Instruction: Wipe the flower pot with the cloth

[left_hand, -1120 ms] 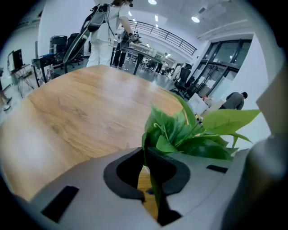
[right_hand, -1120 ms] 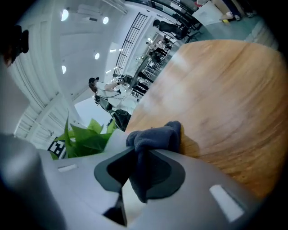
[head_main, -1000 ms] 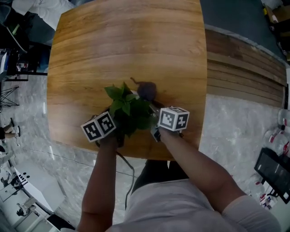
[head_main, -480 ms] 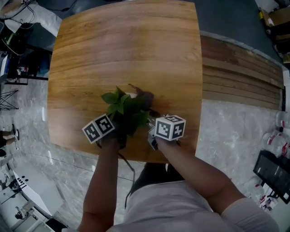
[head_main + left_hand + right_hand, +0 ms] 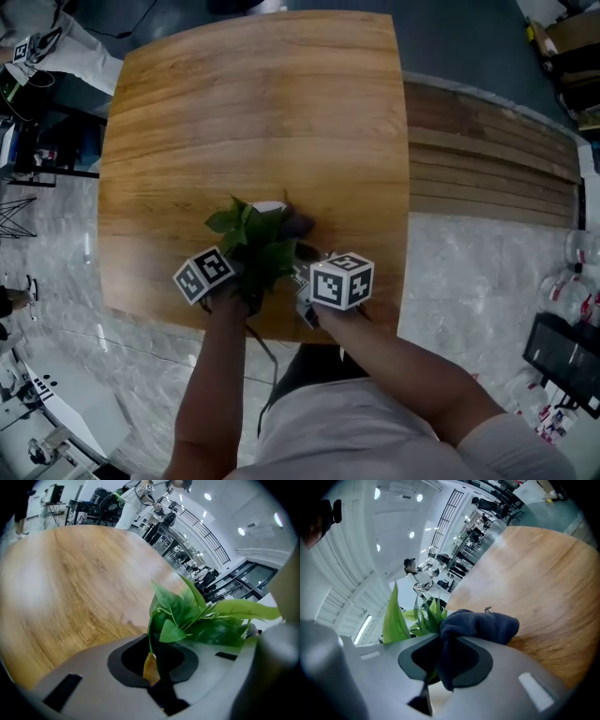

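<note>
Flower pot (image 5: 268, 206) stands at the lower centre of the table (image 5: 253, 103) in the head view, with the cloth (image 5: 298, 225) just beside it. Left gripper view: left gripper (image 5: 153, 662) pinches a plant stem (image 5: 150, 641). Right gripper view: right gripper (image 5: 442, 662) clamps the cloth (image 5: 480, 625).

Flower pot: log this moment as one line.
left gripper: shut on plant | right gripper: shut on cloth | both over table

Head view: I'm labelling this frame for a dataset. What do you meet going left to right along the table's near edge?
left gripper's marker cube → plant → dark cloth → right gripper's marker cube
</note>
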